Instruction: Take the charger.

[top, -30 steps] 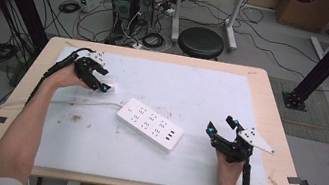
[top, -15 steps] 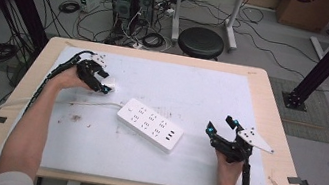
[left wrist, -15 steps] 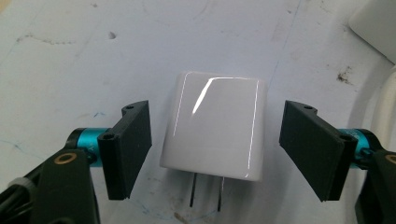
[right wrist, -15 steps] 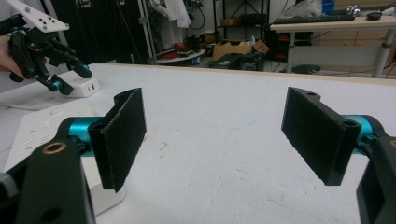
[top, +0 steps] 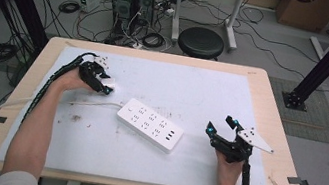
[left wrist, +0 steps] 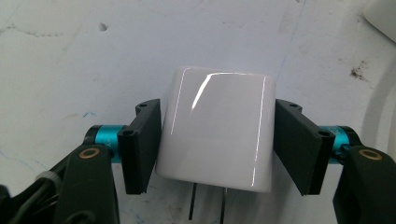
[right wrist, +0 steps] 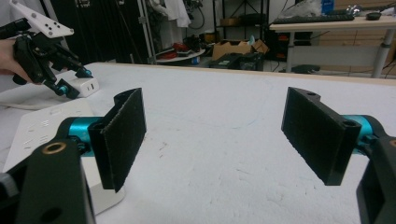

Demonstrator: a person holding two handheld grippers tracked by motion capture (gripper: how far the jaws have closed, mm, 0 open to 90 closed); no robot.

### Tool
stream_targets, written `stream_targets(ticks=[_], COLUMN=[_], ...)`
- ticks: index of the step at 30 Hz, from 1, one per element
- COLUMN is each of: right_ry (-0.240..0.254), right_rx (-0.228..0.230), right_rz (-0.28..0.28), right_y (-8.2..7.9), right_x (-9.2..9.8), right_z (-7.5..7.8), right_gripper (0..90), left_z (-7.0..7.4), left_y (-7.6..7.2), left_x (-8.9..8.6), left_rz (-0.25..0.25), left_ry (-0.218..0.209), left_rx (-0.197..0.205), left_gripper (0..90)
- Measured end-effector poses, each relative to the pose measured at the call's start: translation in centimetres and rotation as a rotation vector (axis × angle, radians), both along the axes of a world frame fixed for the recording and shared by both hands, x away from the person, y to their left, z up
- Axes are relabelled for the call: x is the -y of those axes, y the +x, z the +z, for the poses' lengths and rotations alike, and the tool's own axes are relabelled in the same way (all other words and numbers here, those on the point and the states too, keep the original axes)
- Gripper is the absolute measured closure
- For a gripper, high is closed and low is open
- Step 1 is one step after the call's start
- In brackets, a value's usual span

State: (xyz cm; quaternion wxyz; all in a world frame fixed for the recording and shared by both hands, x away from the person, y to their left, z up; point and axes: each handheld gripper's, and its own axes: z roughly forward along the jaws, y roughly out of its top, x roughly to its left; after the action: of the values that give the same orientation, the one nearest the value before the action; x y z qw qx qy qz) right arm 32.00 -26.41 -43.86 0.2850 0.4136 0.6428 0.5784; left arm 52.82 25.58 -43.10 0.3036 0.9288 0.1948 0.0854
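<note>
A white plug adapter (left wrist: 217,130) with two metal prongs lies on the white table mat (top: 193,92) at the left. My left gripper (left wrist: 217,116) has just been closing, and its pads (left wrist: 144,140) now press on both sides of the adapter. In the high view the left gripper (top: 103,85) sits over the adapter (top: 109,82), left of the white power strip (top: 149,124). My right gripper (top: 221,124) rests at the right of the mat. In its own view the right gripper (right wrist: 215,126) stands open with nothing between its pads (right wrist: 123,135).
The power strip's white cable (top: 84,104) runs left across the mat toward the table edge. Small dark crumbs (top: 76,118) dot the mat near the left forearm. A black stool (top: 202,42) and floor cables lie beyond the table's far edge.
The left gripper's jaws have narrowed onto the white adapter, and that hand shifted only slightly. The right gripper and the power strip have not moved.
</note>
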Motion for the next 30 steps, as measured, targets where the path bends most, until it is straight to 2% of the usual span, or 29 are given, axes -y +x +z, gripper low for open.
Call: stream_targets(ticks=[9,14,18,23,30], right_ry=[0.001,0.002,0.001,0.005,0.008], right_rx=[-0.001,-0.004,-0.004,-0.006,-0.004], right_rz=[0.000,0.000,-0.001,0.001,0.005], right_y=[0.0,0.0,0.0,0.0,0.0], right_x=[0.0,0.0,0.0,0.0,0.0], right_z=[0.0,0.0,0.0,0.0,0.0], right_gripper=[22.3,22.3,22.3,22.3,22.4], left_z=[0.1,0.1,0.2,0.7,2.0], left_y=[-0.2,-0.3,-0.5,-0.8,-1.9], left_x=[0.0,-0.1,-0.2,-0.4,-0.3], left_rz=[-0.017,-0.013,0.002,0.017,0.054], left_ry=[0.000,-0.001,-0.016,-0.011,-0.056], left_rx=[0.007,0.012,0.012,0.024,0.035], left_gripper=[42.1,42.2,42.3,42.4,42.5])
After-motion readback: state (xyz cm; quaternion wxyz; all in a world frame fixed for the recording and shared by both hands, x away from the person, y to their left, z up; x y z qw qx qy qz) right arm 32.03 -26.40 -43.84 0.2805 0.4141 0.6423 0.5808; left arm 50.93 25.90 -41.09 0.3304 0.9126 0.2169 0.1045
